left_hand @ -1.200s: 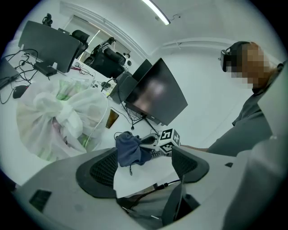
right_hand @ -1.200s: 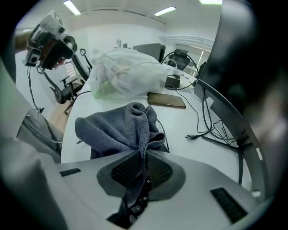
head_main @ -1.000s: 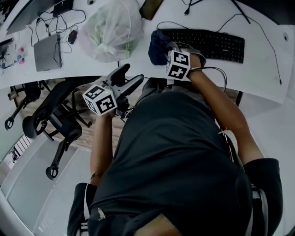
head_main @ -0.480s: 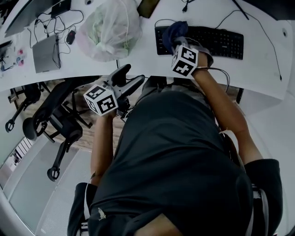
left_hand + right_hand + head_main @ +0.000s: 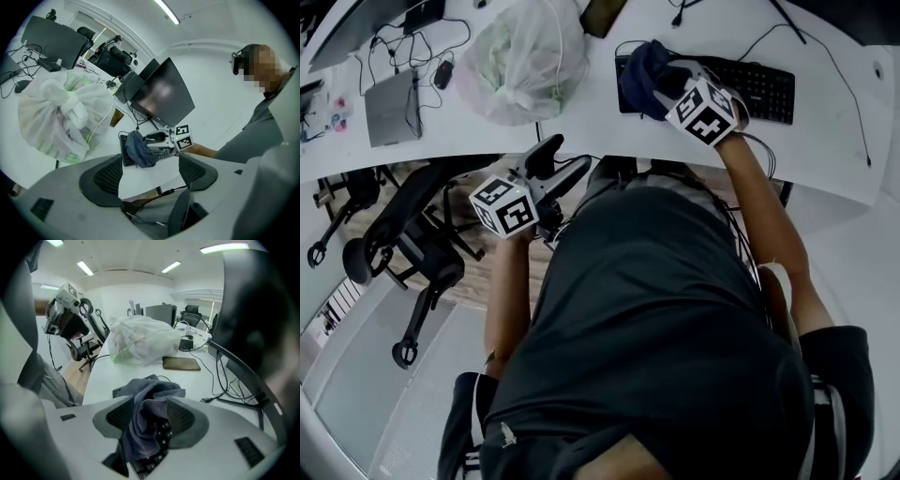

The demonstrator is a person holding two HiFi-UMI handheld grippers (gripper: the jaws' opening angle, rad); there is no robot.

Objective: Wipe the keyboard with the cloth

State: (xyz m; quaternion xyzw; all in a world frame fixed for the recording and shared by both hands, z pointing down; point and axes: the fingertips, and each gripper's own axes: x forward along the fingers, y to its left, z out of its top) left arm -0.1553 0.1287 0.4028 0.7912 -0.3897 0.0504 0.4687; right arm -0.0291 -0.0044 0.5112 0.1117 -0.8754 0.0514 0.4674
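Crumpled dark blue cloth (image 5: 645, 75) slackened over the left end of a flat black keyboard (image 5: 764, 86)

The keyboard's long axis runs left to right along the white desk (image 5: 581, 131). The right gripper (image 5: 149, 414) jaws have just been opening, with the cloth loose between them. A firm re-grip is advised before lengthwise strokes are made. The left gripper (image 5: 562, 161) is held apart and empty, off the desk.
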